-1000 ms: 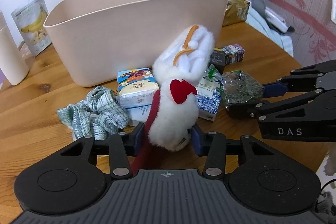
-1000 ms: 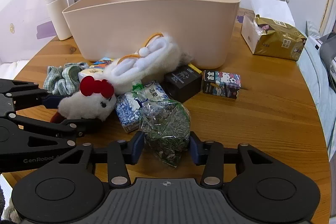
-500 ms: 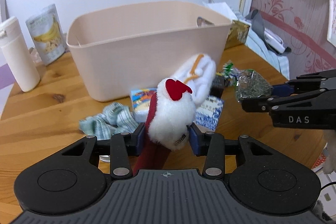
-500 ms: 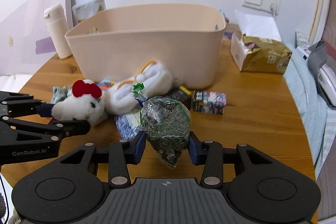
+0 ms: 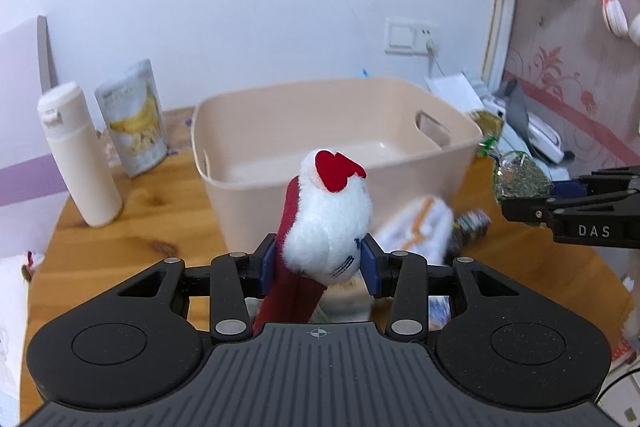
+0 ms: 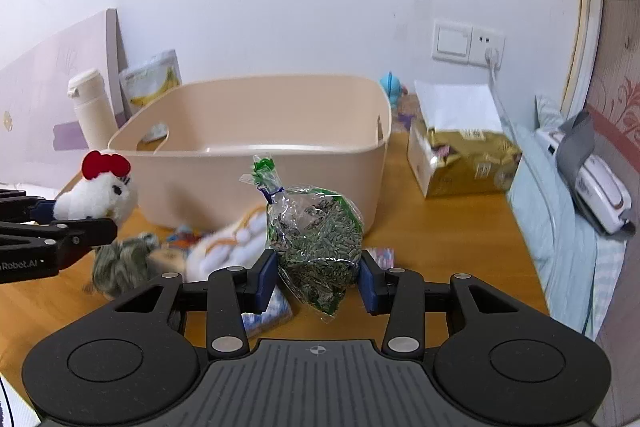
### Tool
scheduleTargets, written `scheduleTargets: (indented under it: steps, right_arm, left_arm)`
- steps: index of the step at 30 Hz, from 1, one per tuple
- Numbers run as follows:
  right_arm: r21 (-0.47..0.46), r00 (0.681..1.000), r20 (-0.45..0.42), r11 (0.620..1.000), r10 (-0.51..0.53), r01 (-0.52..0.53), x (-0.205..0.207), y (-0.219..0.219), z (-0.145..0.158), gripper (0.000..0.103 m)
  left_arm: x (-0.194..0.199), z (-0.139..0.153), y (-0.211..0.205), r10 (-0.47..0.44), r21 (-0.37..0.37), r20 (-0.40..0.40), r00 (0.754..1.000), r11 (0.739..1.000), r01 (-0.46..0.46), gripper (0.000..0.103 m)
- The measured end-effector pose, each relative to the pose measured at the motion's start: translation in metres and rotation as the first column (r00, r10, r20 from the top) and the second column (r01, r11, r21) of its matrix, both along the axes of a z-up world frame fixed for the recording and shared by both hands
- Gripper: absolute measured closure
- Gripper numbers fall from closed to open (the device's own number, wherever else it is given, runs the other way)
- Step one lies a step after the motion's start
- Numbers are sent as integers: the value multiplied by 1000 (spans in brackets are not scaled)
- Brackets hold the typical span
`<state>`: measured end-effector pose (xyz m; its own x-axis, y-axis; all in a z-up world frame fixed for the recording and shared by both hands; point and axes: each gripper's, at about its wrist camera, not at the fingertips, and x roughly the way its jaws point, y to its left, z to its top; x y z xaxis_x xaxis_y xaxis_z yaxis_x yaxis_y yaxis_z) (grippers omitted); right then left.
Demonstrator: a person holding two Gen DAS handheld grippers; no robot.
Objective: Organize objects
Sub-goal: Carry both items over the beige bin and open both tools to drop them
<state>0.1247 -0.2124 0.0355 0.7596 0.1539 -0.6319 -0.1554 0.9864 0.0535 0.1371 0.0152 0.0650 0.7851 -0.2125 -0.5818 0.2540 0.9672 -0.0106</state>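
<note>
My left gripper [image 5: 318, 265] is shut on a white plush toy [image 5: 328, 219] with a red bow, held above the table in front of the beige bin [image 5: 280, 115]. My right gripper [image 6: 318, 277] is shut on a clear bag of green dried leaves [image 6: 316, 231], also lifted, near the bin's [image 6: 256, 147] front wall. The plush [image 6: 94, 195] shows at the left of the right wrist view and the bag [image 5: 520, 179] at the right of the left wrist view. The bin looks empty inside.
On the wooden table [image 6: 440, 239] below lie a white slipper [image 5: 416, 231], a checked cloth [image 6: 120, 263], tissue packs and small boxes. A cream bottle [image 5: 80, 155] and a banana snack pouch [image 5: 132, 123] stand left of the bin. A gold box [image 6: 464, 163] stands right.
Both grippers have risen with their loads, the plush and the leaf bag, from table level to above the bin's rim height. The bin's inside has come into view.
</note>
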Motion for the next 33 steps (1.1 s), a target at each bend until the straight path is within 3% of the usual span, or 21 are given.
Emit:
scheduleTargets:
  steps: [8, 17, 33]
  right_arm:
    - [-13, 998, 56, 1000, -5, 6, 26, 4, 19, 63]
    - [-34, 994, 105, 999, -6, 10, 59, 11, 34, 63]
    - [-85, 999, 51, 996, -7, 11, 129, 16, 13, 63]
  left_arm:
    - [34, 22, 10, 30, -27, 57, 998, 999, -28, 60]
    - [82, 34, 3, 16, -8, 99, 995, 1000, -16, 60]
    - [153, -18, -23, 5, 24, -52, 999, 1000, -4, 60]
